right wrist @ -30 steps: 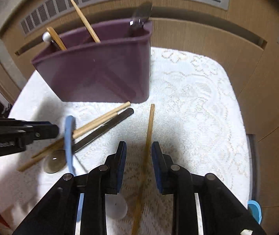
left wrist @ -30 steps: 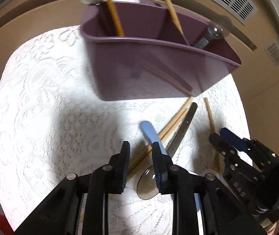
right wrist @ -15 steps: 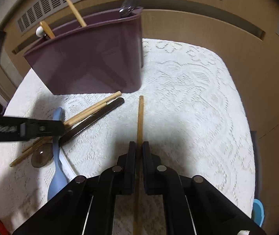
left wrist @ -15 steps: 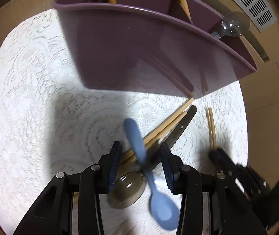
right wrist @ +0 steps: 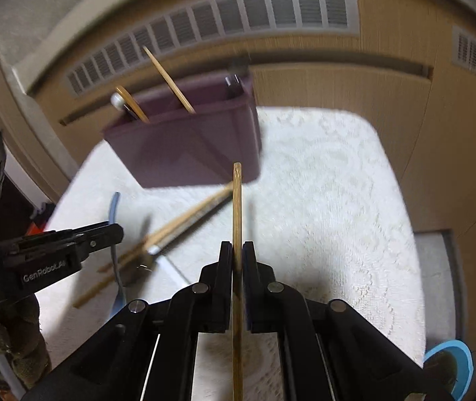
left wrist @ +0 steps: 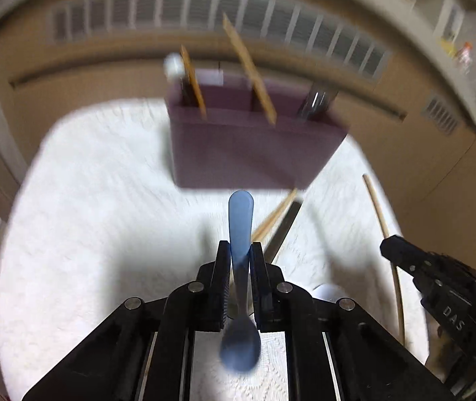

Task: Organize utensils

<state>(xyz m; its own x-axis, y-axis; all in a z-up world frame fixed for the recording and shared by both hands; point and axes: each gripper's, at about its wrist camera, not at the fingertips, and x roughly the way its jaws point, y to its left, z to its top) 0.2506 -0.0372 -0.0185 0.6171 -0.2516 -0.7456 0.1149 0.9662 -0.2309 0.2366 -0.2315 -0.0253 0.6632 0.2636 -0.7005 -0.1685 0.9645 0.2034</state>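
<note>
The left gripper (left wrist: 240, 250) is clamped on the blue spoon (left wrist: 240, 227) at its handle. The spoon's long axis runs in line with the fingers: the handle end points toward the purple utensil holder (left wrist: 248, 153), and the bowl end hangs back beneath the gripper body. The spoon is held above the white lace cloth (left wrist: 87, 234), in front of the holder.

The right gripper (right wrist: 237, 257) is clamped on a wooden chopstick (right wrist: 237, 207). The chopstick's long axis also runs in line with the fingers; its far tip points at the holder's lower right corner.

In front of the holder, a pair of chopsticks (right wrist: 184, 220) and a dark utensil (right wrist: 201, 217) lie diagonally on the cloth.
</note>
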